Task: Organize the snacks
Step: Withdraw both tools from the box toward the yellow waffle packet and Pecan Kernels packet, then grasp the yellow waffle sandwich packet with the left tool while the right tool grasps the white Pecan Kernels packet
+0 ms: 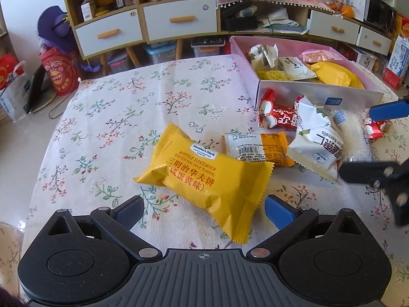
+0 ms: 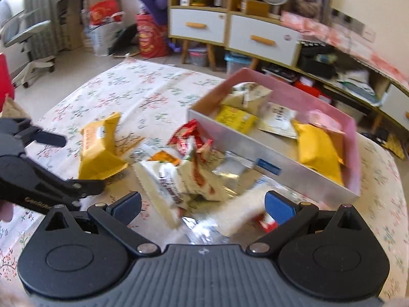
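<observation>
A big yellow waffle sandwich pack (image 1: 204,179) lies on the floral tablecloth, its near end between the open fingers of my left gripper (image 1: 203,211). Beyond it lie a small white pack (image 1: 244,148), an orange pack (image 1: 277,148), a red pack (image 1: 277,116) and a white nut pack (image 1: 315,143). The pink box (image 1: 306,93) at the right holds several snacks. My right gripper (image 2: 203,208) is open above the blurred loose pile (image 2: 189,176) in front of the box (image 2: 281,163). The yellow pack also shows in the right wrist view (image 2: 98,151).
The right gripper shows at the right edge of the left wrist view (image 1: 378,140); the left gripper shows at the left of the right wrist view (image 2: 51,163). Shelves and drawers (image 1: 179,20) stand behind the table. Bags (image 1: 58,74) sit on the floor at left.
</observation>
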